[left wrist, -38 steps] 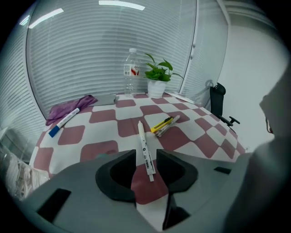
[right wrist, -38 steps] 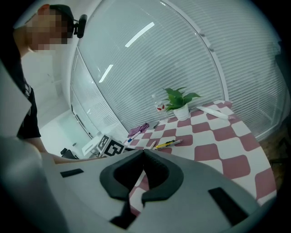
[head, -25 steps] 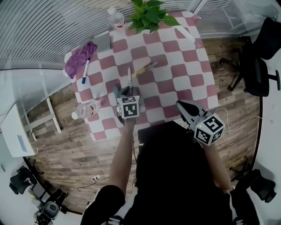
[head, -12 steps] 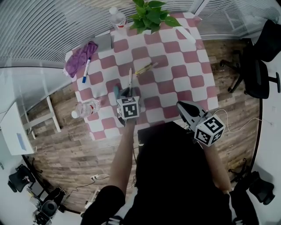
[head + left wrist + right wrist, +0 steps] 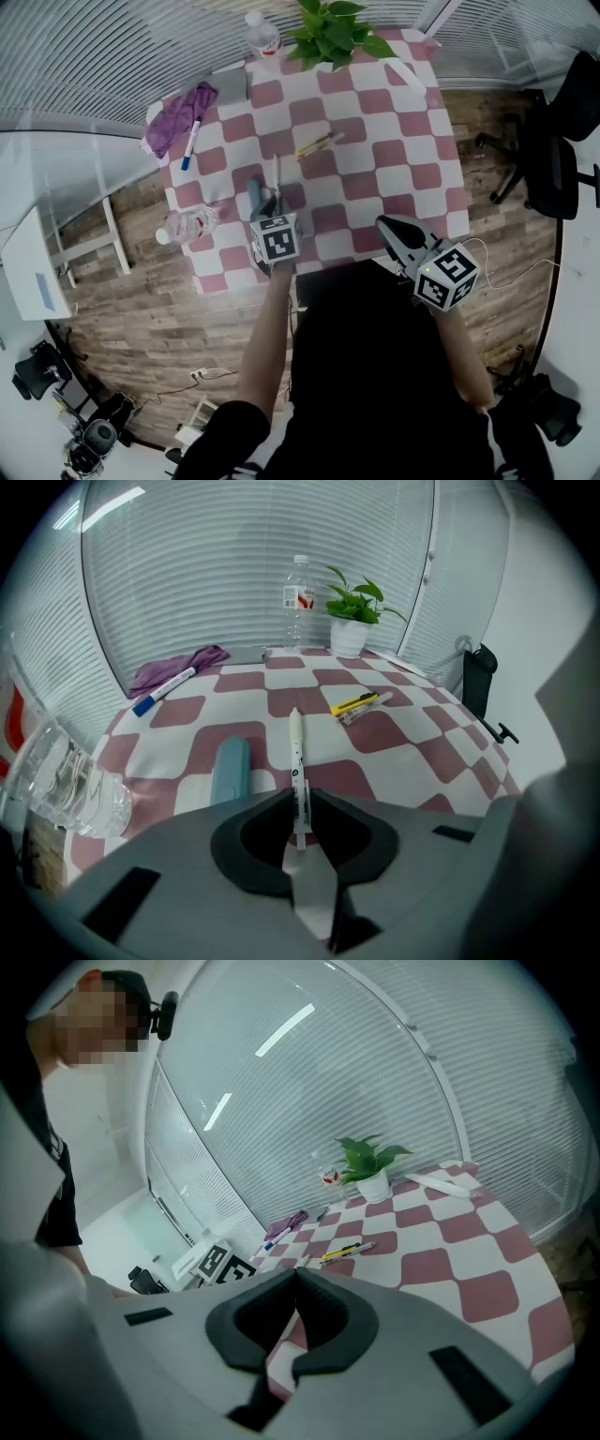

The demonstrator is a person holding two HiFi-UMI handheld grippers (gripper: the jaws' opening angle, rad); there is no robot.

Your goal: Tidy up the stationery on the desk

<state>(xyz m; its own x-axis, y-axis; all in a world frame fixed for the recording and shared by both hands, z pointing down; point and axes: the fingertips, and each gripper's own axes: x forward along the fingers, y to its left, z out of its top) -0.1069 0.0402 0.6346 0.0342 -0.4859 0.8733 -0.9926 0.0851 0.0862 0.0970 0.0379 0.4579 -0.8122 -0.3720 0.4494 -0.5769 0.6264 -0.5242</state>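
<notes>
My left gripper [image 5: 298, 803] [image 5: 273, 208] is shut on a white pen [image 5: 295, 761] [image 5: 277, 175] that points away over the checked tablecloth [image 5: 281, 700]. A grey-blue case [image 5: 230, 770] [image 5: 255, 196] lies just left of it. Farther out lie a yellow utility knife beside a second pen [image 5: 361, 704] [image 5: 317, 144]. A blue marker [image 5: 161, 691] [image 5: 190, 147] rests by a purple cloth [image 5: 174, 670] [image 5: 174, 118] at the far left. My right gripper [image 5: 292, 1283] [image 5: 396, 234] is shut and holds nothing, low at the table's near right edge.
A potted plant [image 5: 353, 616] [image 5: 335, 34] and an upright water bottle [image 5: 298, 602] [image 5: 262, 34] stand at the far edge. A clear bottle [image 5: 66, 785] [image 5: 189, 225] lies on its side at the near left edge. Office chair [image 5: 553, 150] stands right of the table.
The head view has shifted slightly, so the table sits a little lower and to the right. The left gripper keeps its hold on the white pen; the right gripper has barely moved.
</notes>
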